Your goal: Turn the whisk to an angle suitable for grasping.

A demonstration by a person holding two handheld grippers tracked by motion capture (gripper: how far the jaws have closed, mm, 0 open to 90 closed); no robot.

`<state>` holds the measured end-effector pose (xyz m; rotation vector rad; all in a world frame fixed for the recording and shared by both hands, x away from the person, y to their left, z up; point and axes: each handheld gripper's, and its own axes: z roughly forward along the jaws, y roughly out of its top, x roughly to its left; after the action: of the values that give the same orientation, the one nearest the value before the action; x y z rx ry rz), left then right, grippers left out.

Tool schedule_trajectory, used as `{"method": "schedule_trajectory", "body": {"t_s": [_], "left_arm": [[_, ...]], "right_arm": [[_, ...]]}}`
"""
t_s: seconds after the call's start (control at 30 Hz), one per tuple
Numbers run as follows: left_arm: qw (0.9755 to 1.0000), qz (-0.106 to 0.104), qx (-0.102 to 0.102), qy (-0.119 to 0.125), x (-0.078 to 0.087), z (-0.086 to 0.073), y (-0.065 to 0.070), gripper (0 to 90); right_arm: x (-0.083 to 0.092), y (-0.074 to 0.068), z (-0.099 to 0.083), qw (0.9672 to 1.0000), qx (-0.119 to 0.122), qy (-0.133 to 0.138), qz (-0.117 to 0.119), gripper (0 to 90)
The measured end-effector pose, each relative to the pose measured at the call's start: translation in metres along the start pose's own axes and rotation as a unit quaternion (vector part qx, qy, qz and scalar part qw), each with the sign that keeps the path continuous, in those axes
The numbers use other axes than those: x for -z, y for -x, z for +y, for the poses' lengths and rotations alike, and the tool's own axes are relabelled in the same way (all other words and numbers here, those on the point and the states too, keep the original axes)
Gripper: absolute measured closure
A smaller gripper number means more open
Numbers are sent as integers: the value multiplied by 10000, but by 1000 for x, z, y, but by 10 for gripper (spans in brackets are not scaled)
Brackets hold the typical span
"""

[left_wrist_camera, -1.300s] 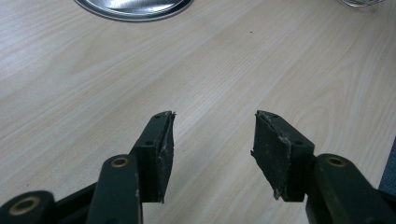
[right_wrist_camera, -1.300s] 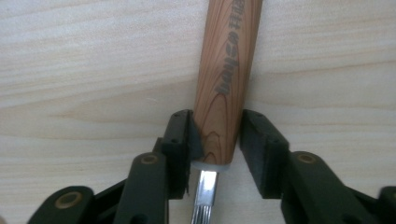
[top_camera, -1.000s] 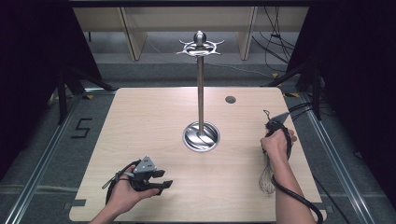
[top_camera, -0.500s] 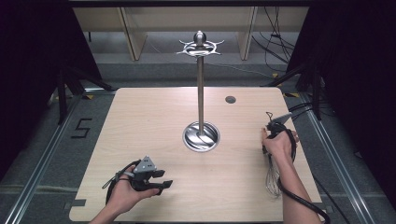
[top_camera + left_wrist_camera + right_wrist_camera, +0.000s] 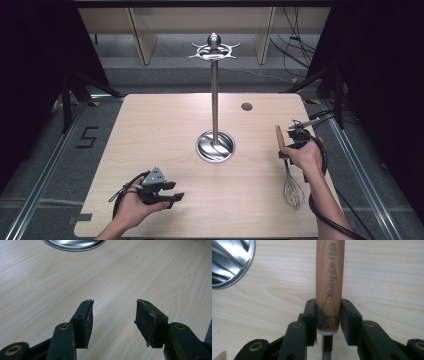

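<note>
One whisk (image 5: 291, 176) is lying beside one metal stand (image 5: 215, 100) on one table (image 5: 150, 130); two grippers are showing.

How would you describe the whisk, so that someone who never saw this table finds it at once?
Start from the tall metal stand in the middle of the wooden table, then look to the table's right side. There the right gripper is shut on the whisk. It is the one utensil here: a brown wooden handle pointing away from the person, with a bulb of thin steel wires toward the near edge.
</note>
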<state>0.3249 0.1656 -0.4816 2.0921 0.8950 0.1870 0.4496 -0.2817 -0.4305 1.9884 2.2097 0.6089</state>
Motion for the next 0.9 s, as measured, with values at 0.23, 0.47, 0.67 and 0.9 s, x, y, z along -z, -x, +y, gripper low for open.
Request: {"method": "schedule_trajectory", "body": {"t_s": [0.23, 0.47, 0.67, 0.9], "left_arm": [[9999, 30, -77, -106, 1, 0, -2, 471], [9999, 62, -92, -97, 0, 1, -3, 471], [10000, 22, -66, -49, -2, 3, -3, 471], [9999, 37, -101, -100, -4, 3, -4, 471]], "right_arm": [[9, 1, -9, 9989, 211, 271, 308, 696], [22, 5, -21, 9936, 545, 806, 570, 697], [36, 4, -31, 9833, 991, 1224, 913, 698], [44, -3, -34, 9781, 1093, 1438, 1035, 699]]}}
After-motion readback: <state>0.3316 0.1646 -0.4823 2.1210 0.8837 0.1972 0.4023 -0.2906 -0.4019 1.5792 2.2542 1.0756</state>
